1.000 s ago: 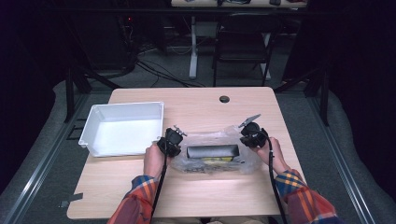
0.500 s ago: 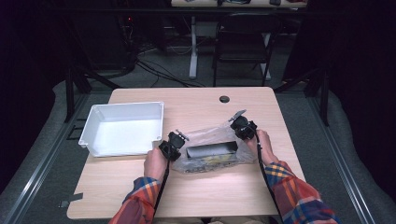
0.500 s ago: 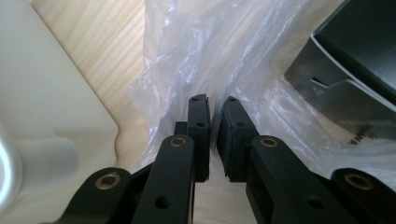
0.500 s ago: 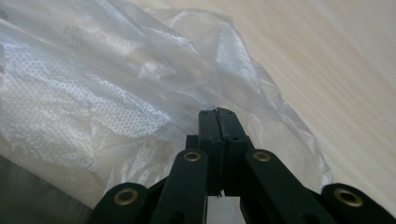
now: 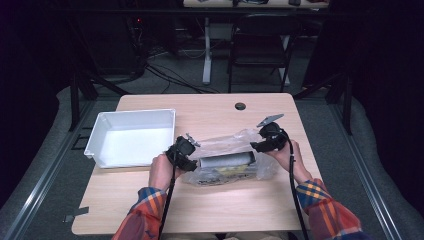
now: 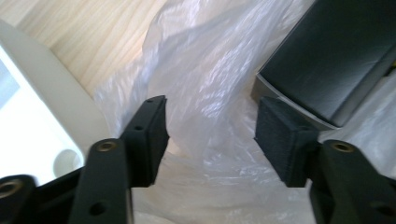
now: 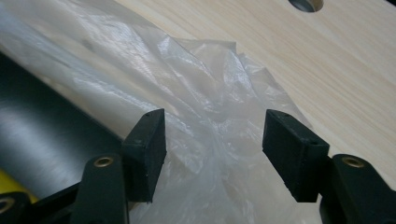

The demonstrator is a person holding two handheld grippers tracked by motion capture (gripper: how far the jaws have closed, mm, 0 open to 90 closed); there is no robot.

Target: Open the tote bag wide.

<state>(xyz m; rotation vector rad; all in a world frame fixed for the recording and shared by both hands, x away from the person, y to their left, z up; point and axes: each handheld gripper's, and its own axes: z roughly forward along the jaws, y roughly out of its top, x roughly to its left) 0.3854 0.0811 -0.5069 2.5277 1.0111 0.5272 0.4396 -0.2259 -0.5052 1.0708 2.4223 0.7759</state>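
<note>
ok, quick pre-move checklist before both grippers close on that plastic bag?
1. Left gripper open: ok, jaws apart with bag film between them.
2. Right gripper open: ok, jaws apart around a bunched fold of film.
3. Each gripper at its own end of the plastic bag: ok, seen in the high view.
4. Dark box inside the bag clear of the left gripper's jaws: not ok, its corner sits right at one pad.
5. White bin clear of the bag: cannot tell, its rim is very near in the left gripper view.
6. Bag resting on the table: ok.
</note>
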